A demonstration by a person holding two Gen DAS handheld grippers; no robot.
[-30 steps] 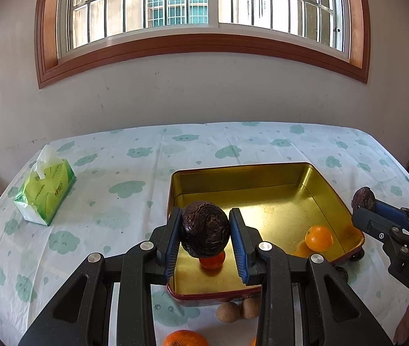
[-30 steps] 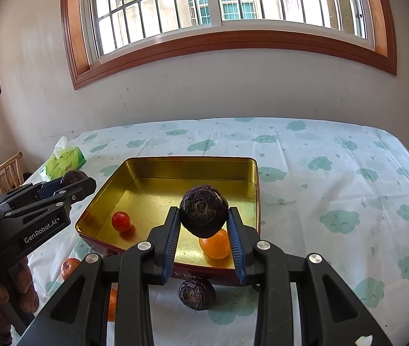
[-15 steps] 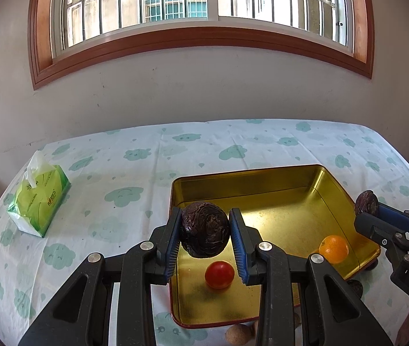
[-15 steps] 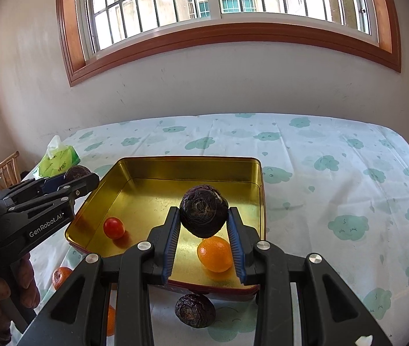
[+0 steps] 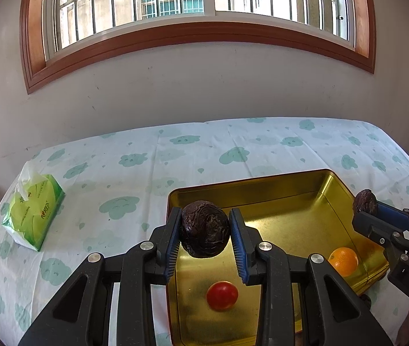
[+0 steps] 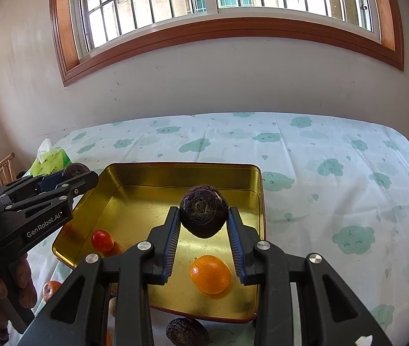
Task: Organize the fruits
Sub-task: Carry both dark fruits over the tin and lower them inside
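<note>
My left gripper (image 5: 205,229) is shut on a dark wrinkled passion fruit (image 5: 205,227), held above the left side of the gold tray (image 5: 247,183). My right gripper (image 6: 204,216) is shut on a second dark passion fruit (image 6: 203,213), held above the tray (image 6: 181,168). A red tomato (image 5: 222,295) and an orange (image 5: 343,261) lie in the tray; they show in the right wrist view as the tomato (image 6: 102,240) and the orange (image 6: 210,274). The right gripper also shows at the right edge of the left wrist view (image 5: 365,204).
A green tissue pack (image 5: 33,212) lies at the table's left. Outside the tray's near edge lie another passion fruit (image 6: 187,331) and an orange (image 6: 50,289). The cloud-print tablecloth (image 6: 334,173) stretches to the right. A wall stands behind the table.
Both grippers have moved forward over the tray with their passion fruits still held. The tomato and orange now show nearer and lower in both views.
</note>
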